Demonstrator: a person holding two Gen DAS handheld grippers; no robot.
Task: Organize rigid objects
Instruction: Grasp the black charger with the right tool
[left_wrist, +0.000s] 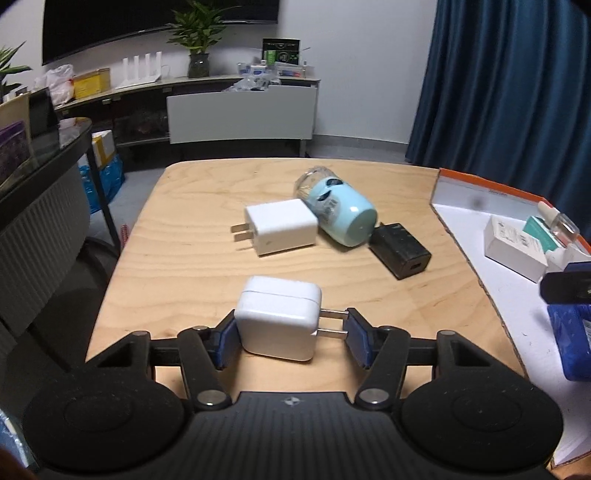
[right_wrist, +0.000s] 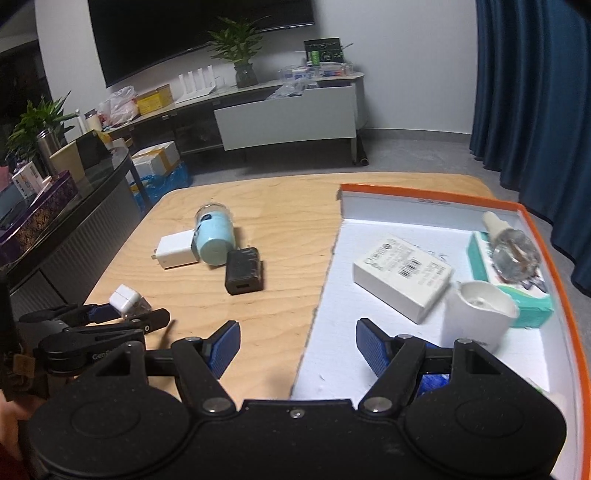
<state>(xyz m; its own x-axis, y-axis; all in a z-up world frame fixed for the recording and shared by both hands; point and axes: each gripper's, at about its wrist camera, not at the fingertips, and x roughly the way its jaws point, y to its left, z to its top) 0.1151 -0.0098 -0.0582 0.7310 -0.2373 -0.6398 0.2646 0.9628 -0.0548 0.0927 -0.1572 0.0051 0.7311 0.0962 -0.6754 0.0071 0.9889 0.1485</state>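
Left gripper low over table's near edge, level, fingers clamped on white charger; right gripper hovers at box's left edge, fingers apart, holding nothing.

**Setting: home living room**

You are working in a domestic lounge. Evidence on view:

- 1 large dark wall-mounted screen above a long, low curved media console.
- On the console: 1 potted green plant, 1 white router with 4 antennas, boxes and a plastic bag.
- 1 glass-topped side table cluttered with household items, with another plant.
- Floor-length blue curtains, white walls, grey floor.
- 1 light wooden table in the foreground.
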